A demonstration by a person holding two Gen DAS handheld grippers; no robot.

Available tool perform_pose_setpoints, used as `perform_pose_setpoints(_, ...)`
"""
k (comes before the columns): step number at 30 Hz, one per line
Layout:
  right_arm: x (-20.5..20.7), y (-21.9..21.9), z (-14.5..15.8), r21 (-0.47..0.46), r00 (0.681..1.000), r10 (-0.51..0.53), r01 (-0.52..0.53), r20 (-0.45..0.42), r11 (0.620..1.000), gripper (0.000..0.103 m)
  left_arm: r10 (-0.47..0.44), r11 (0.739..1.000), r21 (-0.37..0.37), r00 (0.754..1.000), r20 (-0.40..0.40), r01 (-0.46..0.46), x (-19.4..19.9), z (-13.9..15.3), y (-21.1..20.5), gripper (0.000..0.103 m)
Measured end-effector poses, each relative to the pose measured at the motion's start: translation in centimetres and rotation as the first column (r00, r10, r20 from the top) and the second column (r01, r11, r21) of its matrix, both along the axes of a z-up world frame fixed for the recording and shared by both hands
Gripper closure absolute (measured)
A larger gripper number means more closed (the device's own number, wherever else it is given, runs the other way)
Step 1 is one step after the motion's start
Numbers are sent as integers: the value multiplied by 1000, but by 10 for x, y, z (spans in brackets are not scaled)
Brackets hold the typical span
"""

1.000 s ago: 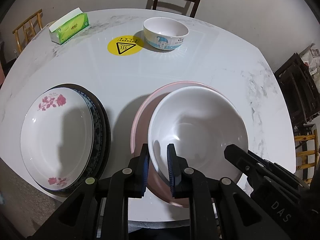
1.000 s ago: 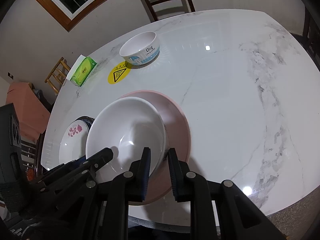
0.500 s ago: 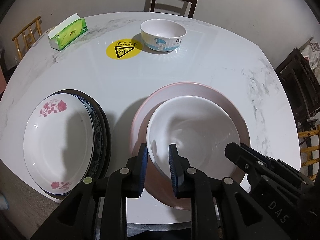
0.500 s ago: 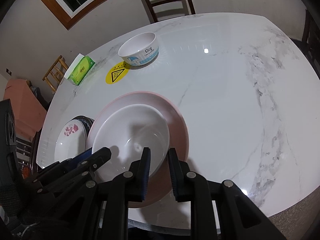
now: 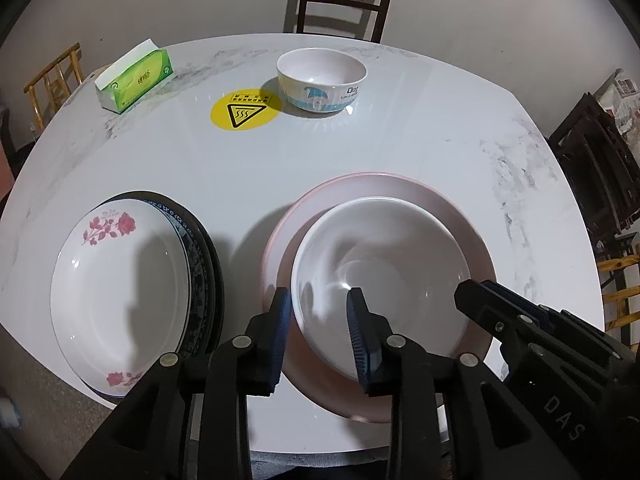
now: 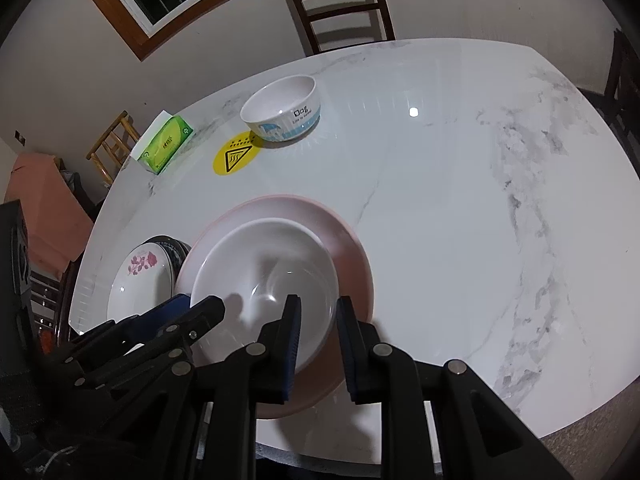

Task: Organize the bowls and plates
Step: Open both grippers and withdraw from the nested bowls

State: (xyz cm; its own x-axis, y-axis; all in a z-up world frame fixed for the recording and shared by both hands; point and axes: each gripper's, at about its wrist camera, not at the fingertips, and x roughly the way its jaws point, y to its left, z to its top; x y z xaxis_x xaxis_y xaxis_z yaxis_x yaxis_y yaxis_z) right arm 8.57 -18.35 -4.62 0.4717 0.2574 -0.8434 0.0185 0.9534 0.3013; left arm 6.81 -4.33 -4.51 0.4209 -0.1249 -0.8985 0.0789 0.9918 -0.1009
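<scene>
Both wrist views look steeply down, close over the white bowl (image 5: 380, 264) (image 6: 264, 276)

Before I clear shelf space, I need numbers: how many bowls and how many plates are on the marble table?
Bowls: 2 (plain white bowl, small printed bowl)
Plates: 3 (pink plate, rose-patterned white plate, dark-rimmed plate beneath it)
Total: 5
</scene>
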Motion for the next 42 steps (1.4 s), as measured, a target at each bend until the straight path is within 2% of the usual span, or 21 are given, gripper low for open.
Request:
perform_pose_setpoints(6,-1,-3,4,3,1000,-2,2,10,1000,83,-3,1000,13,999,34,3,-2,6,0,68)
perform_pose_setpoints(16,-2,-6,21,1,997,10,-10,77,1000,83,-11,1000,0,997,79,11,-5,15,2,67)
perform_pose_setpoints(27,1,-1,31,-153,990,38,-17,133,988,83,29,999,-31,993,118,-25,-4,25,14,65)
perform_pose_setpoints(42,22,-2,24,-205,992,65,-42,110,978,83,98,995,8,990,101,-100,17,16,40,61)
